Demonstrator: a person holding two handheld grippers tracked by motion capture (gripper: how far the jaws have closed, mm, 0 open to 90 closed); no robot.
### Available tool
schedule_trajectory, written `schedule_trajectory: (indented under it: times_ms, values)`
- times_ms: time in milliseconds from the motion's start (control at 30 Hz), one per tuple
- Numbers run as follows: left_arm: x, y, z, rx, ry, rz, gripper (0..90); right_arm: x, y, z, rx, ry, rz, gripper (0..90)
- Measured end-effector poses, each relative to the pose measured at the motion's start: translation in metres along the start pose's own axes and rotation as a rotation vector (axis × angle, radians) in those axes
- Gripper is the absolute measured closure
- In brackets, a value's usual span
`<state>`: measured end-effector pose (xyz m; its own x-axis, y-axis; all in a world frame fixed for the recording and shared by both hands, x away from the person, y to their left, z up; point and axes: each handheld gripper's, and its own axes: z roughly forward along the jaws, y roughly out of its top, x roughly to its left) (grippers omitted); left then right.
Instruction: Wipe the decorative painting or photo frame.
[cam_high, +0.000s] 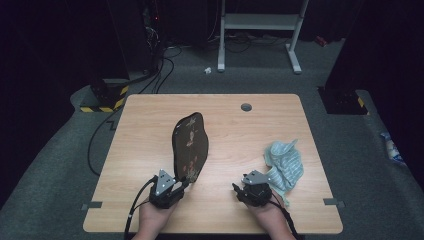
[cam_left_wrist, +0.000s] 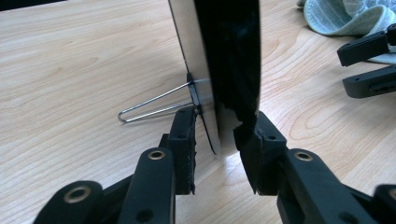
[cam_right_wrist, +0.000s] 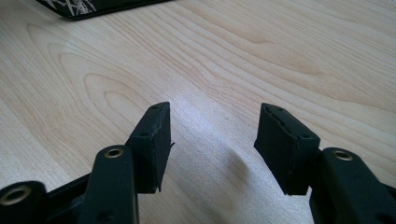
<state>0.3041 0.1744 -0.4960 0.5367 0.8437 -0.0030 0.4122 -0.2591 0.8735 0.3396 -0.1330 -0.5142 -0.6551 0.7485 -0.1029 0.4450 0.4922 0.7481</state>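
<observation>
Far half of the tabletop (cam_high: 150, 110) is wide open, and so is the left side. In the middle the upright dark plaque (cam_high: 190, 146) blocks the way, its wire stand (cam_left_wrist: 154, 105) sticking out on its left, while the striped cloth (cam_high: 285, 164) crowds the right tongs (cam_high: 239, 191), with bare wood between.

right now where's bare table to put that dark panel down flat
The widest bare patch is the wooden table's left half, left of the dark leaf-shaped panel. The far strip by the grey round grommet is bare too. It is crowded at the near right: striped pale-blue cloth and right tongs.
</observation>
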Motion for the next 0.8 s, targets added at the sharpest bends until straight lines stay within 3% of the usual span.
schedule_trajectory:
  times_ms: [400,800]
  values:
    - [0.018,-0.004,-0.003,0.004,0.038,-0.033,67.1,0.0,0.0,0.0,-0.001,0.003,-0.003,44.9]
    - [0.039,-0.005,0.004,-0.001,0.078,-0.092,68.4,0.002,-0.001,0.002,0.005,0.006,-0.001,44.9]
